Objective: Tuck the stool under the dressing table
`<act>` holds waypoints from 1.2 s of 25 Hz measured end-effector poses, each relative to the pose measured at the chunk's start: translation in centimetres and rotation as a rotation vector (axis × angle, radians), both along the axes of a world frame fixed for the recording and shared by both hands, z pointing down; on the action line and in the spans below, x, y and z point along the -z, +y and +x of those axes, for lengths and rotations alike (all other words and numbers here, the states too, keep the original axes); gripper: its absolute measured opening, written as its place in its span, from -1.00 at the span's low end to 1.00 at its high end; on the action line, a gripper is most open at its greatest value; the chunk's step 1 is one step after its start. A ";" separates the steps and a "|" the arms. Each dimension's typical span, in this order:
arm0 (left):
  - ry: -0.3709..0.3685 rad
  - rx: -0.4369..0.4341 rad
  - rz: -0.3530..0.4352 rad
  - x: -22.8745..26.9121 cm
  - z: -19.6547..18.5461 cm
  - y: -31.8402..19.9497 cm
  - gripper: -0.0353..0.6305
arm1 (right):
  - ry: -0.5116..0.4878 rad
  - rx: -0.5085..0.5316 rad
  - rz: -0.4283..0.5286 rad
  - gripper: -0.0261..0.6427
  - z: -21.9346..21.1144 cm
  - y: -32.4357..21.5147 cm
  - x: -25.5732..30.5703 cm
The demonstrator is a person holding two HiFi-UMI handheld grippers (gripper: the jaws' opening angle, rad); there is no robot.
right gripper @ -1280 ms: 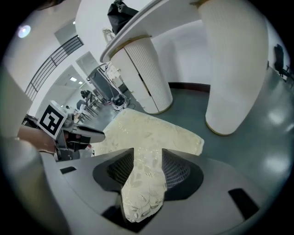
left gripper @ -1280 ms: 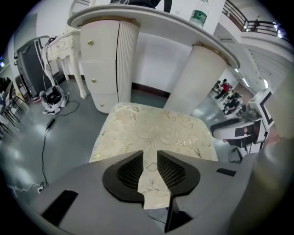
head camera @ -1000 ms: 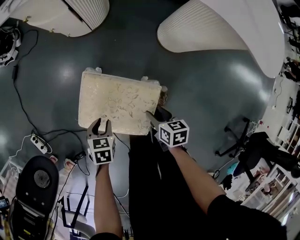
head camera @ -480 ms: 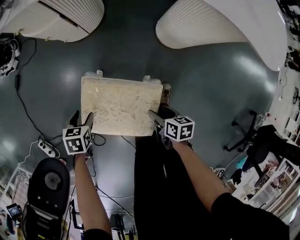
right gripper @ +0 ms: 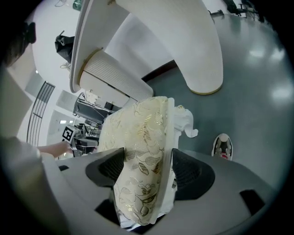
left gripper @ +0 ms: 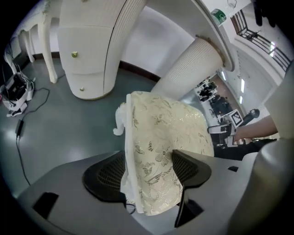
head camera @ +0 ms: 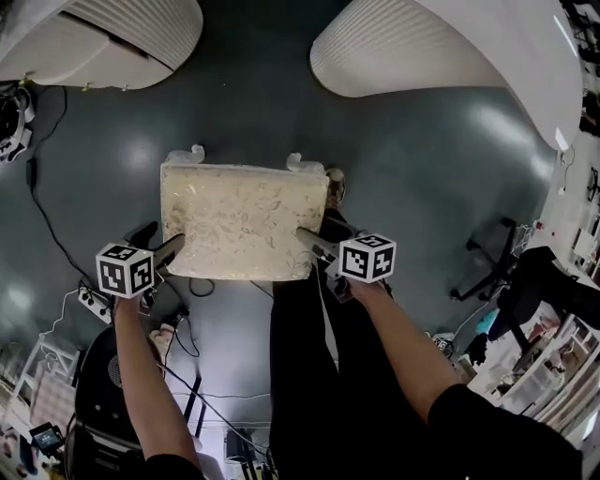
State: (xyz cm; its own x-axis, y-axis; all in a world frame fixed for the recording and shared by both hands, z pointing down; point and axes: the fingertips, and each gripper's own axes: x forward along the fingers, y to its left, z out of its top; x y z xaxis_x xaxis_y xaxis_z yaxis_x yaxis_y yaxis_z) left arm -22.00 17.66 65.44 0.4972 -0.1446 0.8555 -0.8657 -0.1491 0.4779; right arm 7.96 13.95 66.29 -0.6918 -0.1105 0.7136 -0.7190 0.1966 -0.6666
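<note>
The stool (head camera: 239, 220) has a cream cushion with a gold leaf pattern and stands on the grey floor in front of the white dressing table (head camera: 441, 47), between its two fluted pedestals. My left gripper (head camera: 165, 249) is at the cushion's near left corner. In the left gripper view the cushion edge (left gripper: 156, 137) lies between the jaws of the left gripper (left gripper: 147, 170), which have just been opening. My right gripper (head camera: 310, 240) is at the near right corner. The cushion (right gripper: 140, 137) also sits between the jaws of the right gripper (right gripper: 147, 169), which have also just been opening.
The table's left pedestal (head camera: 112, 28) stands at the far left. A power strip (head camera: 93, 301) and cables lie on the floor left of the stool. A black chair base (head camera: 483, 272) is at the right. The person's dark trousers (head camera: 309, 366) and a shoe (head camera: 335, 185) border the stool.
My left gripper has moved left from the cushion's near edge to its near left corner, and its jaws now straddle the cushion. The right gripper has sunk slightly at the right corner.
</note>
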 end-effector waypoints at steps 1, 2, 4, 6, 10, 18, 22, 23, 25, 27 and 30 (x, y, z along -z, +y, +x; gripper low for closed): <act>0.018 -0.005 -0.007 -0.1 0.0 0.0 0.06 | -0.021 -0.010 -0.006 -0.10 -0.1 0.1 -0.1; 0.033 -0.011 -0.011 -0.2 0.0 0.0 0.07 | -0.042 -0.017 -0.010 -0.10 -0.1 0.2 -0.1; 0.063 -0.015 -0.019 -0.5 0.2 0.0 0.07 | -0.077 -0.026 -0.010 -0.10 -0.3 0.2 -0.2; 0.102 -0.002 -0.033 -0.8 0.4 -0.1 0.07 | -0.106 -0.030 -0.002 -0.10 -0.4 0.0 -0.2; 0.169 -0.007 -0.054 -1.1 0.6 0.0 0.07 | -0.133 -0.041 0.018 -0.10 -0.5 -0.1 -0.2; 0.181 0.017 0.017 -0.8 0.8 -0.5 0.07 | -0.115 -0.046 0.107 -0.10 -0.5 -1.5 0.3; 0.162 0.112 0.054 -1.0 -0.4 -2.4 0.07 | -0.115 0.003 0.163 -0.10 -2.2 -5.8 0.2; 0.158 0.130 0.063 -1.1 -0.7 -2.9 0.07 | -0.114 0.011 0.176 -0.10 -2.6 -6.9 0.3; 0.156 0.158 0.078 -1.1 -0.8 -3.8 0.07 | -0.110 0.020 0.199 -0.10 -3.0 -8.6 0.4; 0.160 0.171 0.083 -1.1 -0.9 -4.3 0.07 | -0.104 0.023 0.215 -0.10 -3.2 -9.6 0.5; 0.163 0.155 0.074 -1.1 -0.9 -4.8 0.07 | -0.098 0.034 0.230 -0.10 -3.4 -10.8 0.6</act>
State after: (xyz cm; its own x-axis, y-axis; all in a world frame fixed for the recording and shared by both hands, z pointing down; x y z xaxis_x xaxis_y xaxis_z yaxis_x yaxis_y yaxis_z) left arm -22.92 12.84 66.51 0.5945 -0.2891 0.7503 -0.7934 -0.0596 0.6057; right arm 4.56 3.14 65.71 -0.7623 -0.2376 0.6020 -0.6438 0.3740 -0.6676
